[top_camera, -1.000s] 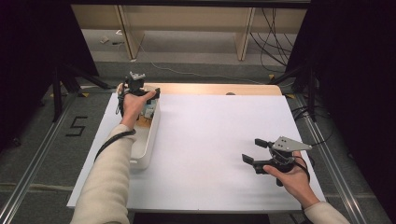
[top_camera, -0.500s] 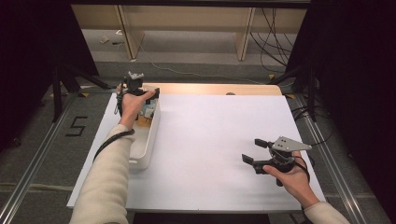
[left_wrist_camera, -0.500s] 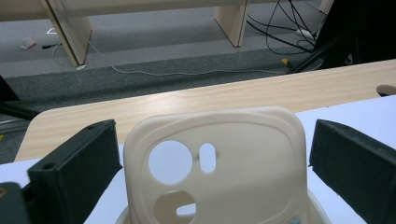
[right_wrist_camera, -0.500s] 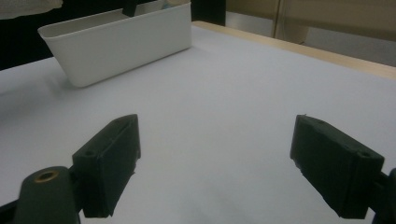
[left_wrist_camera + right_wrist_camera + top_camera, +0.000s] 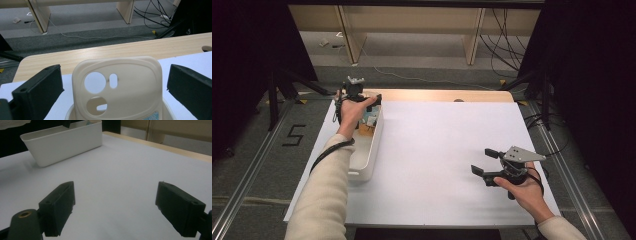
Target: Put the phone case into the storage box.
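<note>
Your left gripper has its fingers wide apart, and they have just been opening; the cream phone case stands upright between them, lower centre of the left gripper view, with a clear gap on both sides. The case sits with its foot inside the white bin, at the bin's far end, left of centre in the high view. I judge this to be the release step: the case is dropped in and you are letting go. Next, lift the left gripper straight up and back so neither finger clips the case or tips it over the rim.

Your right gripper rests at the lower right of the high view, fingers spread and nothing between them, over bare white worktop.

The left gripper view gives you the case's camera cut-outs and the gaps; in the high view your hand covers that spot. The right gripper view shows the bin's long outer wall from the side, upper left.
</note>
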Motion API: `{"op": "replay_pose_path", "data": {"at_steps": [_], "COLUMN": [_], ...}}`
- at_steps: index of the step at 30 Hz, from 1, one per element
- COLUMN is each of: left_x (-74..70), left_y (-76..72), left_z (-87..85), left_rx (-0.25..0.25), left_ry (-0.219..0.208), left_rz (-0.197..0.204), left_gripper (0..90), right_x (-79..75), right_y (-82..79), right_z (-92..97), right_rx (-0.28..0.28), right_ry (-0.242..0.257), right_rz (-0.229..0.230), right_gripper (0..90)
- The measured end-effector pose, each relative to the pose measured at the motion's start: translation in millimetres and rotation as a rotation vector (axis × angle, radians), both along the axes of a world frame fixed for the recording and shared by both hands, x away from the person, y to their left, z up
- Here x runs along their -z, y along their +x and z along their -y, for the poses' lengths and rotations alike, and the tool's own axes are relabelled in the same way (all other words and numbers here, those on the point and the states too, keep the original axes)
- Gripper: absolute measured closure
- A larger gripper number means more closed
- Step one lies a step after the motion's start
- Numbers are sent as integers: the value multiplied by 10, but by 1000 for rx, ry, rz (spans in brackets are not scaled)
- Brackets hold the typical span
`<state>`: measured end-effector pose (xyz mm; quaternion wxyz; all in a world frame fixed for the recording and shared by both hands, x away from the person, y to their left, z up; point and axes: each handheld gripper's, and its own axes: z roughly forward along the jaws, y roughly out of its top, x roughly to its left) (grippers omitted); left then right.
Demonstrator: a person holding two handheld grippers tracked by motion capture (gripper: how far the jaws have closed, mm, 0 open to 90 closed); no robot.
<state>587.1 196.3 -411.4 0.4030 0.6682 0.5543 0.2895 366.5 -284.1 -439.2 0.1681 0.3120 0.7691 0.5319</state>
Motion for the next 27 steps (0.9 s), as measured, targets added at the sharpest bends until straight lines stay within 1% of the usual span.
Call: {"op": "replay_pose_path", "data": {"at_steps": [10,20,27], "left_x": [-57,-87,-122], "left_y": [-82,-199,-264], "left_z": [-26,-43,-45], "left_rx": [23,42,52], "left_ry": [-14,-33,-40], "left_rz": [10,12,27], "left_gripper": [0,16,18], "right_x": [-2,-2,-2], "right_y": [0,0,0], "right_z": [1,0,1], "right_rx": [3,4,5], "right_ry": [0,1,0], "right_rz": [2,0,0], "right_gripper": [169,169,169]}}
